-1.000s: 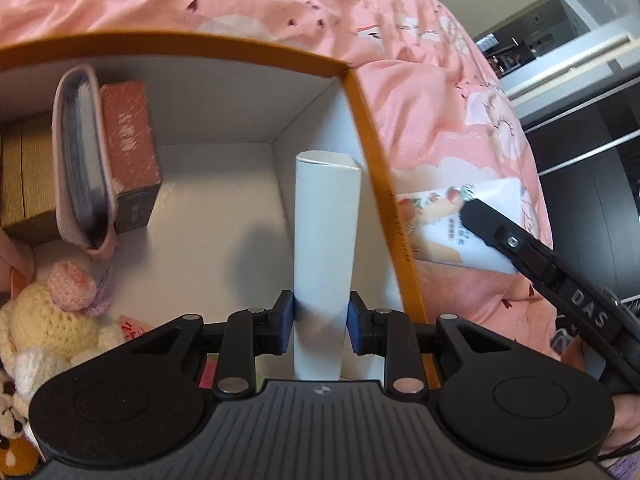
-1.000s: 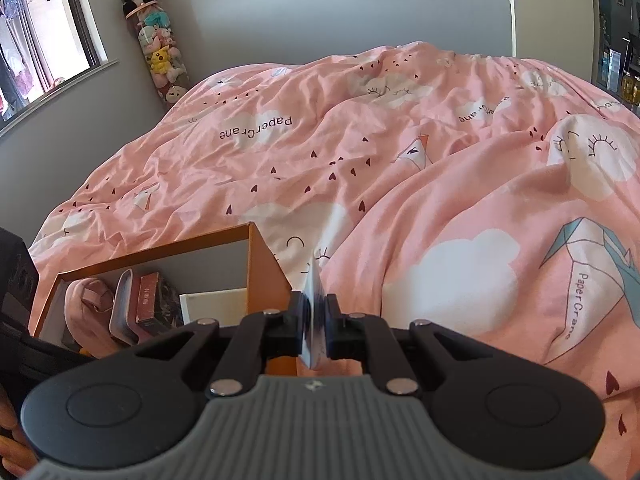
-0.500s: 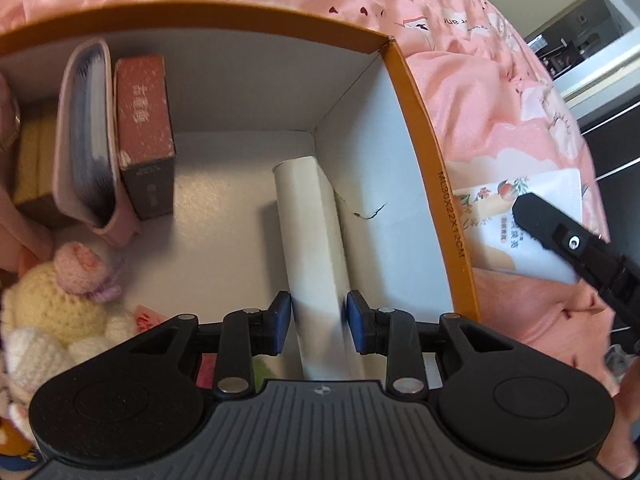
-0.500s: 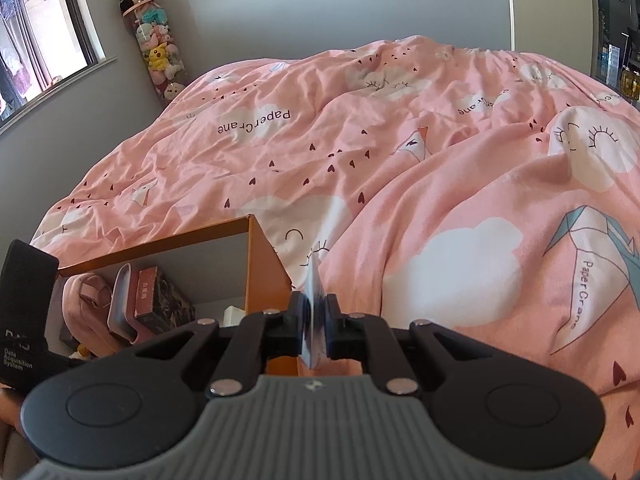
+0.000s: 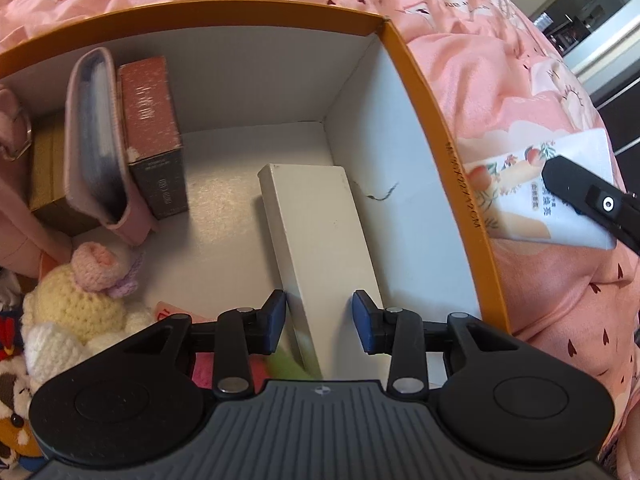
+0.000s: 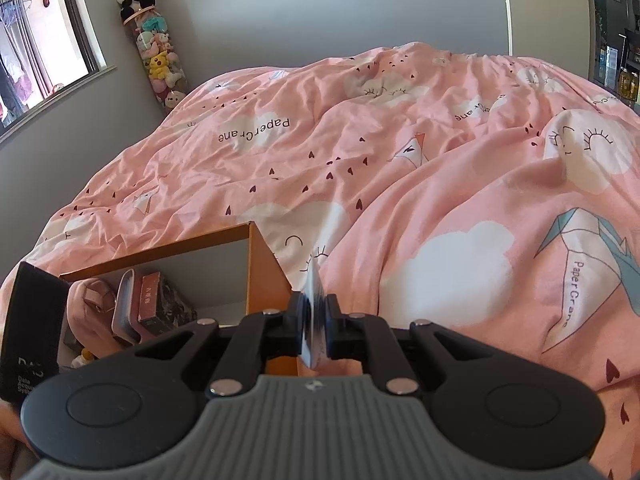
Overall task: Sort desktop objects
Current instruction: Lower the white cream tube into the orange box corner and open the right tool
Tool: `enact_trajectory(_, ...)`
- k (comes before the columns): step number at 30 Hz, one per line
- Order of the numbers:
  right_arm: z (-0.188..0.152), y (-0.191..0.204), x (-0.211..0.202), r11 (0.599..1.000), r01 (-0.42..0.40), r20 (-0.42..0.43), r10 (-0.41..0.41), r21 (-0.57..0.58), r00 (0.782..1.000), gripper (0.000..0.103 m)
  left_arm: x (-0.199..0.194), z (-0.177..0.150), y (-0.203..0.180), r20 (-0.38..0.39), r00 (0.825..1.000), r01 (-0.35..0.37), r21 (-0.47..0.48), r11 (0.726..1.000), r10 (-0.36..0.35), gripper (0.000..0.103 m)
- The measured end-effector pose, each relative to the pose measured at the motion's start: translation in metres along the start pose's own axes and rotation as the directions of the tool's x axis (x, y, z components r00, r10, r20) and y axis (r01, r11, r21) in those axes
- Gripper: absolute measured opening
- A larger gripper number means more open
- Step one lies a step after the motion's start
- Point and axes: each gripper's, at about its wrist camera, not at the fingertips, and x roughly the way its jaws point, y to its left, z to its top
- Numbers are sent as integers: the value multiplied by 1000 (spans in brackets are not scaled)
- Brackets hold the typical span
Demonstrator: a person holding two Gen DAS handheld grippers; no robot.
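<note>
Tipped from upright a second ago, the white box [image 5: 320, 236] now leans on the orange storage box [image 5: 420, 92] wall as the left claw [image 5: 319, 322] opens, delivery seemingly done; the right claw [image 6: 314, 326] pinches a flat packet [image 5: 532, 196] beside it.

Bright daylight enters through the window [image 6: 48, 40] at the left and falls evenly over the pink bedspread [image 6: 400, 168]. Inside the orange box [image 5: 424, 92] soft shadows gather in the corners. Both fisheye views bend strongly at the edges, and the nearest things blur slightly.
</note>
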Motion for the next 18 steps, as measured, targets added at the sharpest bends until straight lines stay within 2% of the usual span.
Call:
enact_trajectory(4,5,1,-5,1000,-13,25,13,-2,1000,11,7,6,5,-29,999,40,-36,999,-41,44)
enact_trajectory(9,17,9,-15,998,-62,79,64,-32,995,11,20,12,24,-70,990,114,-149,982,-125,47)
enact_trajectory(13,28,22,-26,992,-94,131,105,-86,986,11,13,9,23,-46,991,118,-121,986,-125,47)
enact_trajectory(18,38,43,-26,977,-146,151,169,-154,974,10,-12,5,24,28,992,126,-83,989,-124,47)
